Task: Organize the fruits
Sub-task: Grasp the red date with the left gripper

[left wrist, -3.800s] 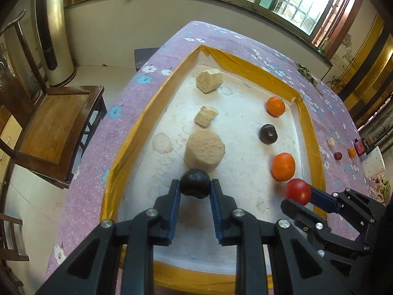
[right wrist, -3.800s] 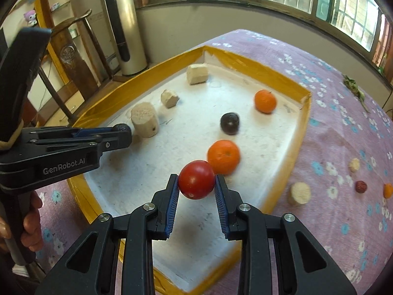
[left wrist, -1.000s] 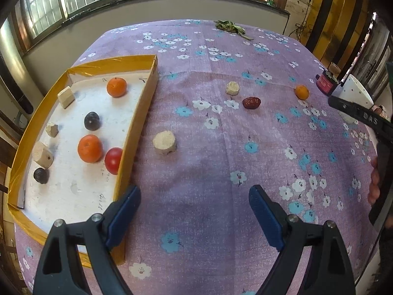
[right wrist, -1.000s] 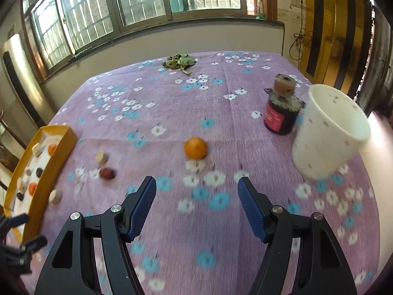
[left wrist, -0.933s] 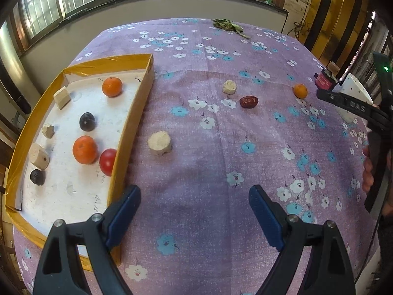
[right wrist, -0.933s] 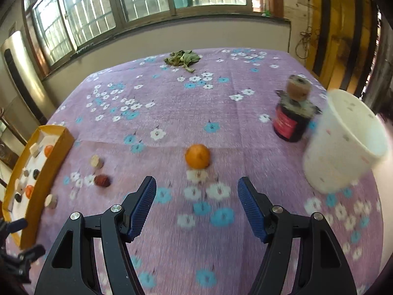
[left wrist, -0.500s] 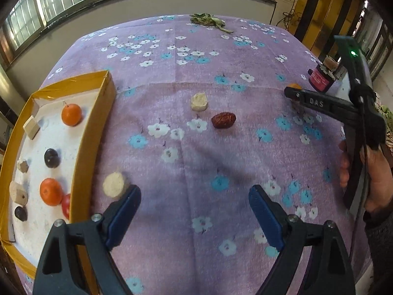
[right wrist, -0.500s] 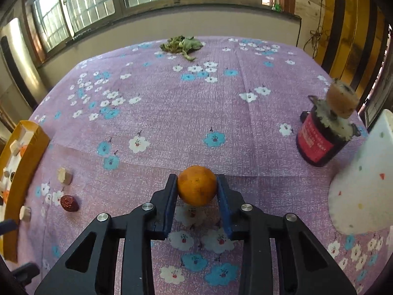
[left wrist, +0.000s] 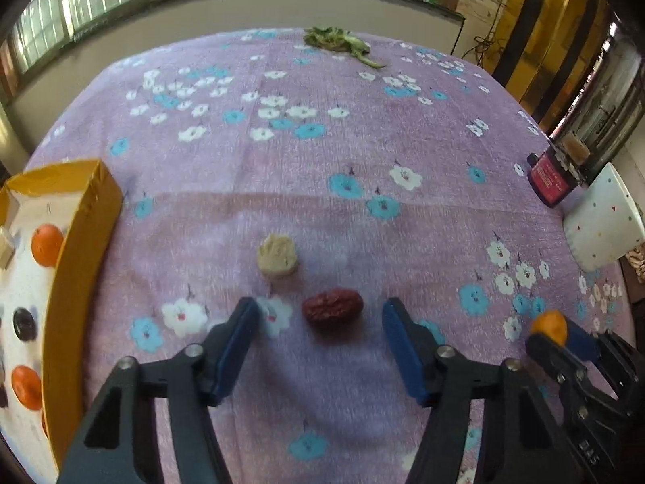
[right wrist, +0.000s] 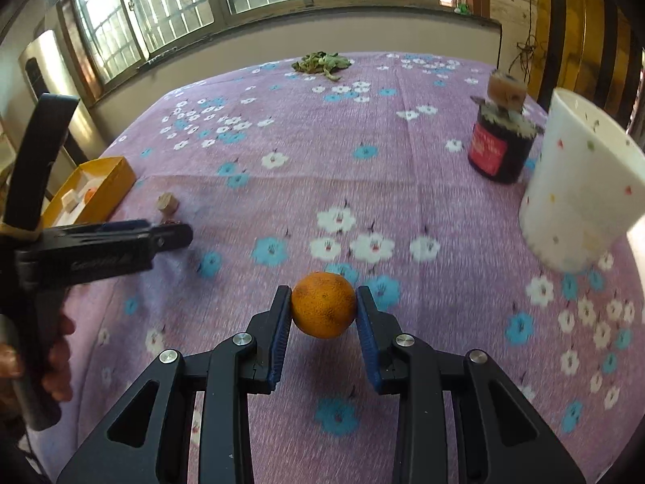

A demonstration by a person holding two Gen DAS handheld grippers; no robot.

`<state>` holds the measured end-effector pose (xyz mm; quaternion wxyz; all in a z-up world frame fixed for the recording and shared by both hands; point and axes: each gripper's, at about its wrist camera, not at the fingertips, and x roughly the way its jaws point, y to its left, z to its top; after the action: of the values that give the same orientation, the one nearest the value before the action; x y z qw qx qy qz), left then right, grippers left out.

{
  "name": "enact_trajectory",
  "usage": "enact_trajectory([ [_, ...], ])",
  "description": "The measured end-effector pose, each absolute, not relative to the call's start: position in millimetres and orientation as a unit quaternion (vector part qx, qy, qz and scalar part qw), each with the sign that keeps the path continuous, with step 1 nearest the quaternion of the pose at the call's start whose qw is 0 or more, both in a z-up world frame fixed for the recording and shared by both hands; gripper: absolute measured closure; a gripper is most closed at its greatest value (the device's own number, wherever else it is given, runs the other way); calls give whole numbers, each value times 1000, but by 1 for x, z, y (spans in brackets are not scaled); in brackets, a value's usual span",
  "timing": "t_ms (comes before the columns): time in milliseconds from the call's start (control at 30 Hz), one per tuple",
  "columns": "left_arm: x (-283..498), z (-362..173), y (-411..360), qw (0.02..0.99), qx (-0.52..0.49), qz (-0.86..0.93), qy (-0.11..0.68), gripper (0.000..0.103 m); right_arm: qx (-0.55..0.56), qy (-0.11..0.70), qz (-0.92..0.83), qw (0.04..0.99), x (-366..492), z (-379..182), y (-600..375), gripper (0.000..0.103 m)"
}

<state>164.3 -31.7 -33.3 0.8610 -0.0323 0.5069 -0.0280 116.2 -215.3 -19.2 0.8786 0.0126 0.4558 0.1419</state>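
My left gripper [left wrist: 318,324] is open, its fingers on either side of a dark red date [left wrist: 332,308] lying on the purple flowered tablecloth. A beige chunk [left wrist: 278,260] lies just beyond the date. My right gripper [right wrist: 323,312] is shut on a small orange [right wrist: 323,309] and holds it above the cloth; it also shows in the left wrist view [left wrist: 549,326] at the right. The yellow-rimmed tray [left wrist: 80,242] at the left holds oranges [left wrist: 46,244], a dark fruit [left wrist: 24,324] and beige chunks.
A white speckled cup [right wrist: 580,189] and a dark jar with a cork [right wrist: 500,137] stand at the right edge of the table. Green leaves [left wrist: 338,40] lie at the far side. The left gripper's body [right wrist: 96,246] crosses the right wrist view.
My right gripper has closed on the small orange and lifted it. My left gripper has moved forward over the cloth and now brackets the date, still open.
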Motion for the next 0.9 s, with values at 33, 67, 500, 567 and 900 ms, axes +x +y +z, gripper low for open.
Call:
enact_trajectory([
  [33, 164, -33, -33, 866, -22, -27, 499, 56, 19, 458, 143, 877, 113, -20, -217, 72],
  [67, 162, -34, -34, 870, -11, -29, 493, 58, 21, 458, 143, 877, 110, -20, -217, 72],
  [500, 110, -23, -15, 865, -12, -56, 498, 69, 8, 451, 146, 880, 63, -17, -213, 72],
  [567, 99, -23, -14, 863, -10, -55, 502, 69, 6, 450, 146, 881, 57, -16, -212, 72],
  [900, 54, -13, -3, 857, -6, -91, 507, 69, 11, 451, 100, 887, 22, -3, -200, 72],
])
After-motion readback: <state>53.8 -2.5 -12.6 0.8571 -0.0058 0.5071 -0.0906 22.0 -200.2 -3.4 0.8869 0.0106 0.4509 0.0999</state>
